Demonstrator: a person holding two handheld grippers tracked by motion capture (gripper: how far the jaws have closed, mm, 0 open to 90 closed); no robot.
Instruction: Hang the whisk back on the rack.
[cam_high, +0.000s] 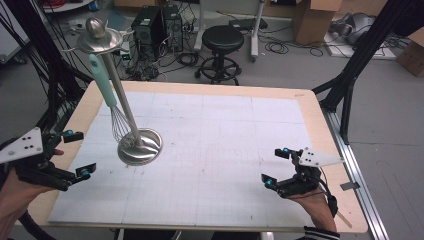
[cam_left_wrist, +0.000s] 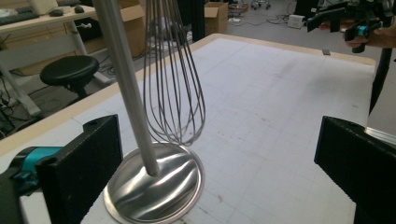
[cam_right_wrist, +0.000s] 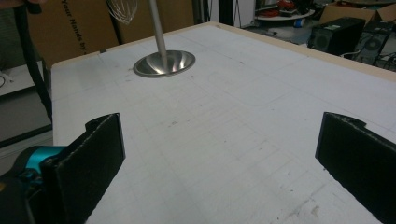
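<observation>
- Whisk (cam_high: 111, 102): hangs by its mint handle from the steel stand (cam_high: 140, 146) on the bench (cam_high: 210, 150).
- Left tool (cam_high: 77, 154): jaws wide, empty, near the stand's base.
- Right tool (cam_high: 276, 167): open, empty, well apart.
- Hanging apparently done; withdrawal left.

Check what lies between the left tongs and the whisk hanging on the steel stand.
Nothing: in the high view, just bare gridded table mat separates the open left tongs from the whisk and the steel stand.

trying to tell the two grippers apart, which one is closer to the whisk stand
The left gripper: it sits close beside the stand's round steel base, while the right gripper rests far across the table.
</observation>
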